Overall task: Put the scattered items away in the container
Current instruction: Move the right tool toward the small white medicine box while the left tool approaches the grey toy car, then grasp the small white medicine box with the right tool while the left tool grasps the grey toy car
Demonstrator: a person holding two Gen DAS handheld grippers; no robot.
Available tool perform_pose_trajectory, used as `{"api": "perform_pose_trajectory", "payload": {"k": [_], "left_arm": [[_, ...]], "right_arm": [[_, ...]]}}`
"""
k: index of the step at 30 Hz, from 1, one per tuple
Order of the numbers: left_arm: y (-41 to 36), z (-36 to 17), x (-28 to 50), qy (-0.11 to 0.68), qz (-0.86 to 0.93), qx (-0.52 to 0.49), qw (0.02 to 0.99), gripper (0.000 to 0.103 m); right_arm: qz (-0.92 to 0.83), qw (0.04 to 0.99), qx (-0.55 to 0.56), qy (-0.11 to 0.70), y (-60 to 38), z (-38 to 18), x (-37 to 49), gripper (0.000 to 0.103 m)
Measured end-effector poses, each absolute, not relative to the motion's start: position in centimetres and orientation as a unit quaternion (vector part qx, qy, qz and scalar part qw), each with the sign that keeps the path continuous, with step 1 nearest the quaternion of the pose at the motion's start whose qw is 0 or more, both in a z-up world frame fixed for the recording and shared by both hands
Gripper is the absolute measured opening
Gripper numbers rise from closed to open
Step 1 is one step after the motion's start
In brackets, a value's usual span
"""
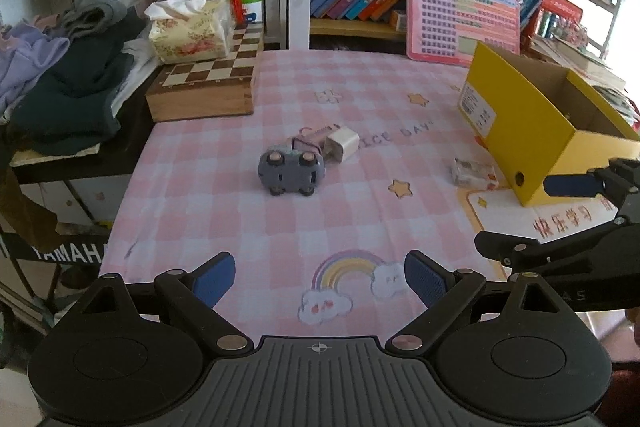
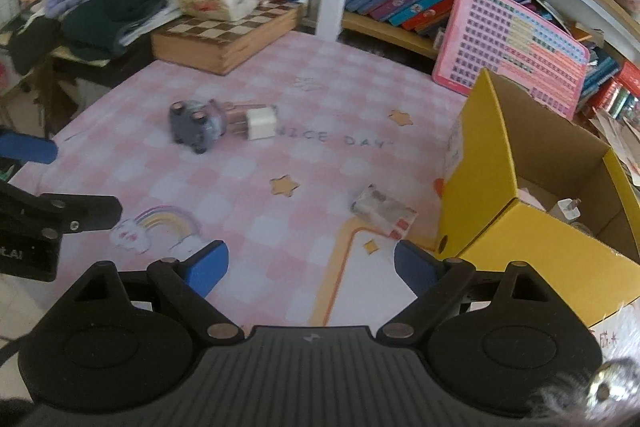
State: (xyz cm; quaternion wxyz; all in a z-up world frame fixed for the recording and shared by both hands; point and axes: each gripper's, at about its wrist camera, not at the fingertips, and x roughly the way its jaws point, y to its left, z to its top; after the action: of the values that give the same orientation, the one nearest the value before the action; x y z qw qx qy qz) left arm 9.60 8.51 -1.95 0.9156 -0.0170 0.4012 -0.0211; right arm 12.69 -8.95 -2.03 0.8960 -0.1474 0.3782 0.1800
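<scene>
A grey toy car [image 1: 291, 173] [image 2: 195, 125] lies on its side in the middle of the pink checked mat. A white charger cube [image 1: 341, 142] [image 2: 261, 123] lies right beside it, with a small pinkish item behind both. A small clear packet [image 1: 474, 173] [image 2: 382, 211] lies close to the open yellow cardboard box [image 1: 516, 119] [image 2: 516, 227], which holds a white plug and other bits. My left gripper [image 1: 319, 281] hangs open over the rainbow print, well short of the car. My right gripper [image 2: 310, 267] stands open and empty just short of the packet, beside the box.
A wooden chessboard box [image 1: 208, 83] with a tissue box on it sits at the mat's back left, beside a pile of clothes [image 1: 68, 79]. A pink chart board [image 1: 460, 19] leans against bookshelves behind. The mat's left edge drops off to the floor.
</scene>
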Motion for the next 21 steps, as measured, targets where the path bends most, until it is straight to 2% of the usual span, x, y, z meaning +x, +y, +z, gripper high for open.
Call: {"api": "perform_pose_trajectory", "payload": {"k": [21], "left_arm": [[9.3, -4.2, 17.9, 0.392, 0.009, -0.004, 0.92, 0.093]], "right_arm": [[0.053, 0.926, -0.085, 0.364, -7.5, -5.0, 18.9, 0.091]]}}
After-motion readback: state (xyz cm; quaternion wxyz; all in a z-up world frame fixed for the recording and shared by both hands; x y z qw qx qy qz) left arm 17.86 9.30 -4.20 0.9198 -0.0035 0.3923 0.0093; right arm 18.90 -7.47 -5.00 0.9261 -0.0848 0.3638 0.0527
